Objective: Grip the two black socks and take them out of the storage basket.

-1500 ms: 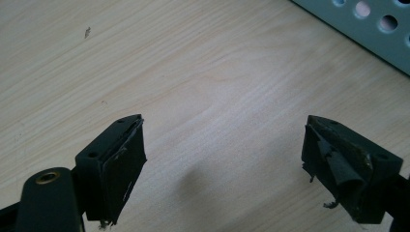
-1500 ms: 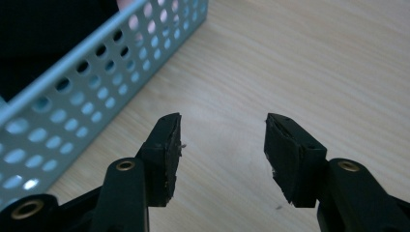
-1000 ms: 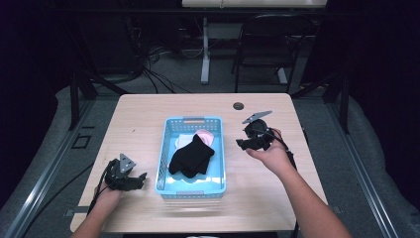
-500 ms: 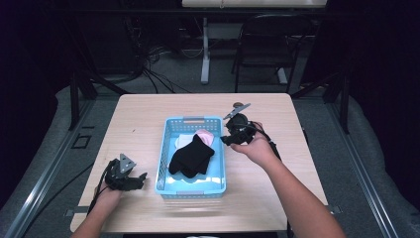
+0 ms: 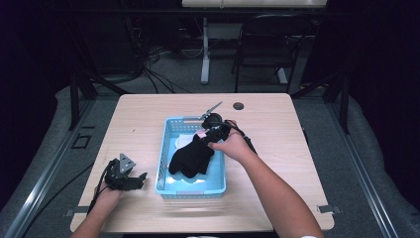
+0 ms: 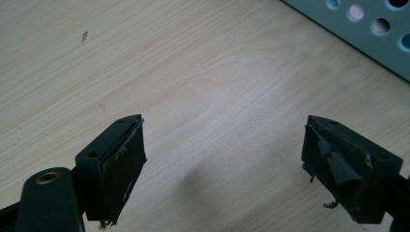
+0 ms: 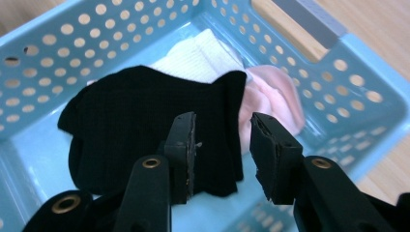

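Right gripper view, right hand-held gripper (image 7: 222,154) angled down over black sock (image 7: 145,130), jaws half-open, closing, ungripped

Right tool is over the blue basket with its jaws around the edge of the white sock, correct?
Not quite: the right tool is over the blue basket, but its jaws, which have just been closing, bracket the edge of the black sock, not the white sock. The right gripper view shows this; the pads do not press yet.
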### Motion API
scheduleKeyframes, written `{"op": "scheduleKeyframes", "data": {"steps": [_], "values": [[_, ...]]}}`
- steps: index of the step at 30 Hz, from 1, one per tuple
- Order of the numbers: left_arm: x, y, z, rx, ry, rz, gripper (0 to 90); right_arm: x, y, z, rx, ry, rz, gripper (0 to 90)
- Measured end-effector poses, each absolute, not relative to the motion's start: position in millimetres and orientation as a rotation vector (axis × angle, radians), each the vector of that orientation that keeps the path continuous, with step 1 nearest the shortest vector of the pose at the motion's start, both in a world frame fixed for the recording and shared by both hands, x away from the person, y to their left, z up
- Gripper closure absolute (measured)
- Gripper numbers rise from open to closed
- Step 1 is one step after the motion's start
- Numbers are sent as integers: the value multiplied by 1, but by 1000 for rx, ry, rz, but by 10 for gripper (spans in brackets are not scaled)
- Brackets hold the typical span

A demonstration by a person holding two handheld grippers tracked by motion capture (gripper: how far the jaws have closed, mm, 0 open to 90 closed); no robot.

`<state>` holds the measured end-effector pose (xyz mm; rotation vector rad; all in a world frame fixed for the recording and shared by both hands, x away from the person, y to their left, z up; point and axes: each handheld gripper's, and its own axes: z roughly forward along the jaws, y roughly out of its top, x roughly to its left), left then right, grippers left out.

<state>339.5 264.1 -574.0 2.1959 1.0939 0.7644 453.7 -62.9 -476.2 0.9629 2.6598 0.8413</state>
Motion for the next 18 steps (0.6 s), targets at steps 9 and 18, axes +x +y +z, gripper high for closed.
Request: {"op": "scheduleKeyframes", "data": {"steps": [9,18], "values": [[339,264,-574,2188,1092,765,156,468,-48,-495,992,2700,737,620],[340,264,-574,2189,1091,764,156,474,-39,-507,1011,2747,649,593]]}}
